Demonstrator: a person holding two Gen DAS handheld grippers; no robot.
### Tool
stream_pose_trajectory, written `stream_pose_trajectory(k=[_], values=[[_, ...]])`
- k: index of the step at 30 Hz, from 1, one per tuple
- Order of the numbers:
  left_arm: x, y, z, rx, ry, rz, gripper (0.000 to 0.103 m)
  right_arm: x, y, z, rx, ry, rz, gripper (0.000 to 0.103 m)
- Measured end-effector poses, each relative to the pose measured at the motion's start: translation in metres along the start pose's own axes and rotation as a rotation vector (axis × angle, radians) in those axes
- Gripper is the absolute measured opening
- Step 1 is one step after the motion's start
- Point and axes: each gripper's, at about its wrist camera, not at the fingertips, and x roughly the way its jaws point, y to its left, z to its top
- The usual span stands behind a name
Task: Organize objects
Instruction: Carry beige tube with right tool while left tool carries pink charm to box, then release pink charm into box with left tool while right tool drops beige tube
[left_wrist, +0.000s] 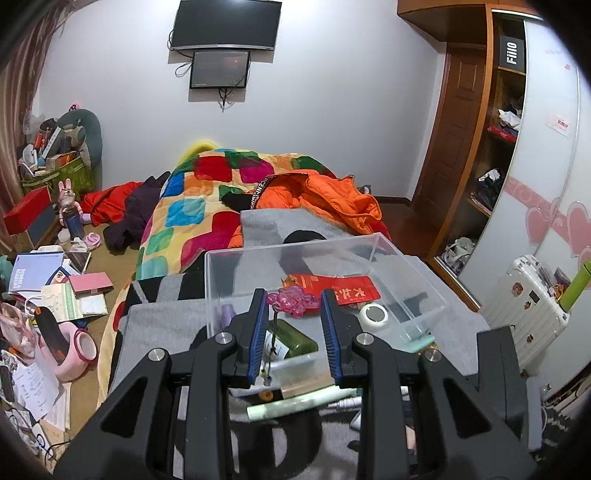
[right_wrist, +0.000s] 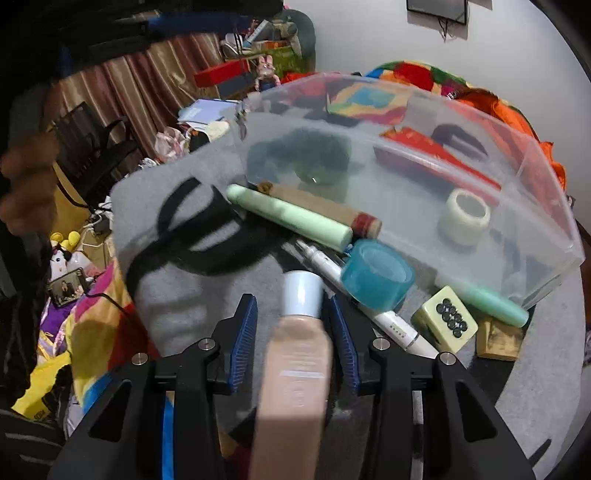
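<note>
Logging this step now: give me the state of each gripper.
Left gripper: jaws apart, with a pink charm hanging between them; cannot tell whether it is gripped.
Right gripper: closed on a beige bottle.

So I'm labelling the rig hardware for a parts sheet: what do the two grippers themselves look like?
They look alike. The left gripper and right gripper each have a matte black frame of angular linkage arms with triangular cut-outs, joined by round silver pivot bolts. Each finger carries a blue ribbed pad on its inner face. No cables, markings or sleeves are visible on either.
</note>
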Motion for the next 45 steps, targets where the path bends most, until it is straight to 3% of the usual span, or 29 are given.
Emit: stream_pose_trajectory(k=[1, 2, 5, 20, 31, 37, 42, 45], values=[[0.002, 0.0, 0.0, 0.002, 0.002, 0.0, 0.028, -0.001, 0.0, -0.001, -0.002, -0.009, 0.001, 0.037], [0.004, -0.001, 0.001, 0.004, 0.005, 0.001, 0.028, -0.002, 0.001, -0.002, -0.008, -0.015, -0.011, 0.027], [0.013, -0.003, 0.005, 0.011, 0.015, 0.005, 0.028, -0.008, -0.001, -0.001, 0.0, -0.025, -0.007, 0.022], [0.062, 0.006, 0.003, -0.004, 0.092, 0.032, 0.028, -0.097, -0.042, 0.051, 0.141, -0.339, -0.066, 0.02], [0.084, 0.015, -0.009, -0.008, 0.14, 0.025, 0.028, -0.131, -0.067, 0.101, 0.196, -0.489, -0.143, 0.02], [0.084, 0.025, -0.012, -0.029, 0.142, 0.02, 0.028, -0.124, -0.074, 0.111, 0.181, -0.492, -0.274, 0.02], [0.081, 0.025, -0.013, -0.032, 0.141, 0.008, 0.029, -0.089, -0.077, 0.115, 0.127, -0.399, -0.374, 0.02], [0.078, 0.02, -0.014, -0.016, 0.133, 0.015, 0.035, -0.066, -0.074, 0.114, 0.075, -0.338, -0.406, 0.02]])
